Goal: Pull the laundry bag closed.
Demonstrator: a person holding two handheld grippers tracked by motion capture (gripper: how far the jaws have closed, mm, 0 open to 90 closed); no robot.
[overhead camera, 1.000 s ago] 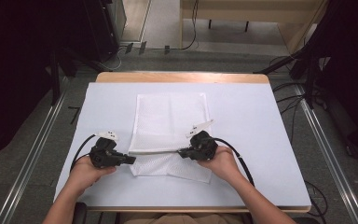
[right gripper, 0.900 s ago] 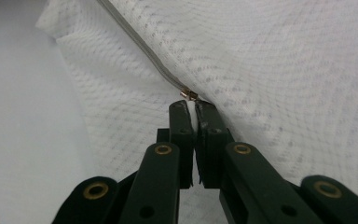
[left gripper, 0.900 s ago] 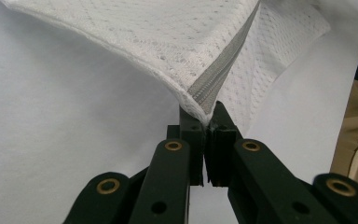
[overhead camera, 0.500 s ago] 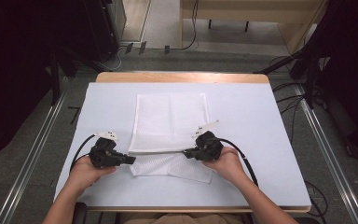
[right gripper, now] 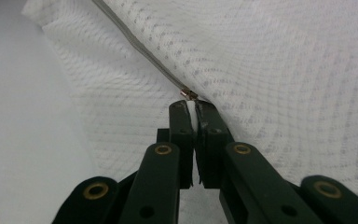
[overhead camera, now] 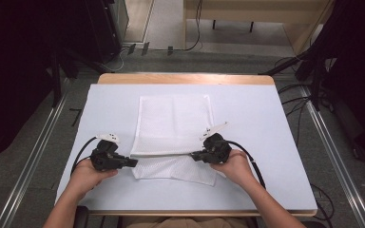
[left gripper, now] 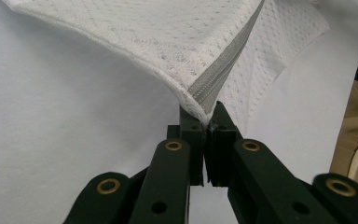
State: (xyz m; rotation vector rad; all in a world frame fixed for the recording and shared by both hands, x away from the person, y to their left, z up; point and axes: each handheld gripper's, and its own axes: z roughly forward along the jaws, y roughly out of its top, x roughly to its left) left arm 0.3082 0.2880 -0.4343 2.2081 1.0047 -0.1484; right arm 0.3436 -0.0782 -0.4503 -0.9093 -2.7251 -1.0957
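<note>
A white mesh bag [overhead camera: 173, 123] lies flat in the middle of the pale table [overhead camera: 266, 142], its near part lifted along a grey zipper [left gripper: 223, 65]. My left gripper [overhead camera: 134, 163] is shut on the bag's corner at the zipper's end, and in the left gripper view the fabric is pinched between its jaws [left gripper: 206, 122]. My right gripper [overhead camera: 193, 154] is at the zipper line's other side. Its jaws [right gripper: 195, 109] are shut on a white tab just below the small metal zipper pull [right gripper: 188, 94]. The zipper [right gripper: 135, 49] runs away up and to the left in the right gripper view.
A wooden strip [overhead camera: 185, 79] borders the table's far edge. Metal rails [overhead camera: 33, 152] run along the floor on both sides. Dark equipment and cables [overhead camera: 313, 71] stand beyond the table's corners. Bare table surface lies left and right of the bag.
My right gripper has drifted slightly to the right along the zipper line. The left gripper has stayed where it was, still holding the bag's corner.
</note>
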